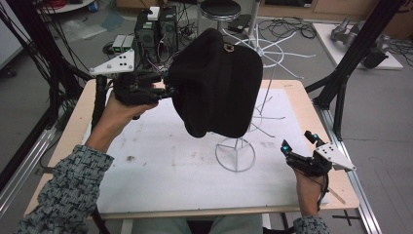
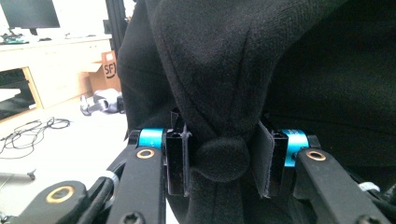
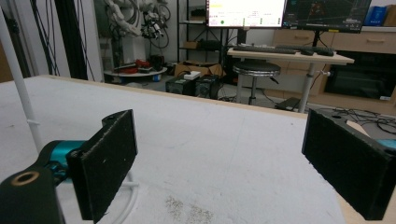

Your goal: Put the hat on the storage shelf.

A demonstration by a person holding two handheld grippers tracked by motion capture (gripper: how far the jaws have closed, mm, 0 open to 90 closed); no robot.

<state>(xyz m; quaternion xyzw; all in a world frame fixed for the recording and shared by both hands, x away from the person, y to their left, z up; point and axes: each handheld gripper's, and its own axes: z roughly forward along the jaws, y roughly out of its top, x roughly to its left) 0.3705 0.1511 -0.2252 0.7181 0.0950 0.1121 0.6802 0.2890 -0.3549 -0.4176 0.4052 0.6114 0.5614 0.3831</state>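
A black cap (image 1: 216, 83) hangs over the top of a white wire stand (image 1: 235, 155) in the middle of the table. My left gripper (image 1: 170, 90) reaches the cap's left side from the left, held high above the table. In the left gripper view, a bunched fold of the cap (image 2: 219, 70) with its round top button (image 2: 222, 158) sits between the pads, which press on it from both sides, so my left gripper (image 2: 222, 164) is shut on it. My right gripper (image 1: 298, 141) rests low at the table's right front, open with nothing between its pads (image 3: 107, 158).
A white sheet (image 1: 170, 161) covers the wooden table (image 1: 319, 122). The stand's thin white pole (image 3: 18, 74) rises at the left of the right gripper view. A black frame post (image 1: 348, 68) stands off the right edge. A stool (image 1: 220, 9) and cables lie on the floor behind.
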